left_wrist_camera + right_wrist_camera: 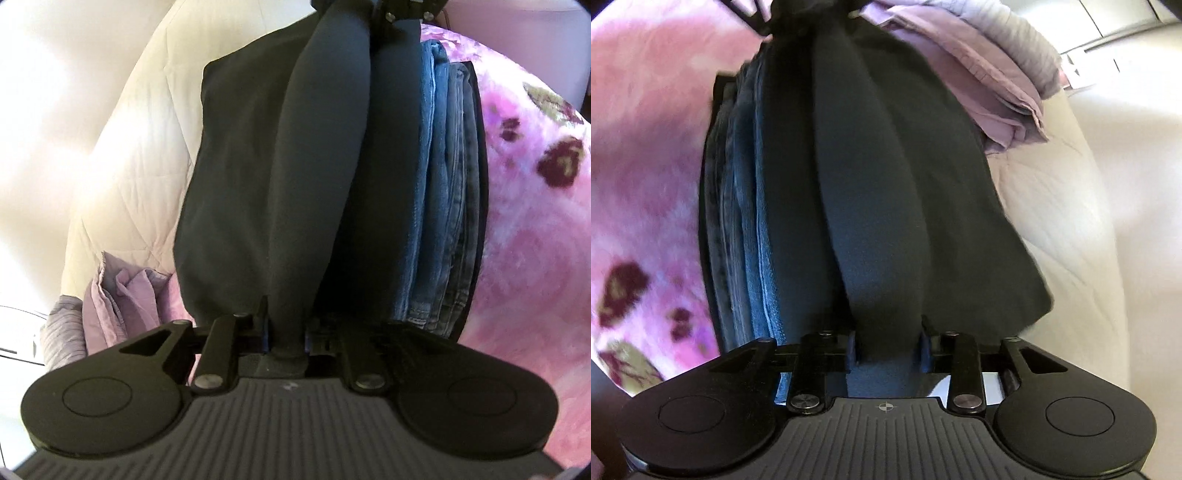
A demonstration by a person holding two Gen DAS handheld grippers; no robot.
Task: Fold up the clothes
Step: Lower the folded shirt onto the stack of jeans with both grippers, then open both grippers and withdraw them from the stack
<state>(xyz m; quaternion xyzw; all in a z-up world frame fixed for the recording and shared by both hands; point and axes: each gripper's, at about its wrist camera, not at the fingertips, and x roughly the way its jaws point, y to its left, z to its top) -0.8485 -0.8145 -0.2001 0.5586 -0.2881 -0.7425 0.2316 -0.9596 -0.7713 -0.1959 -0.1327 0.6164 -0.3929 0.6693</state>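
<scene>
Black garment stretched between both grippers, over folded jeans on pink floral blanket. Left gripper clamps one end, right gripper clamps the other. White quilt beside.

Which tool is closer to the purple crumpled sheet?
Left. The left tool, pinching the black garment, has the purple sheet right beside it. From the right tool, the sheet lies at the garment's far end.
</scene>
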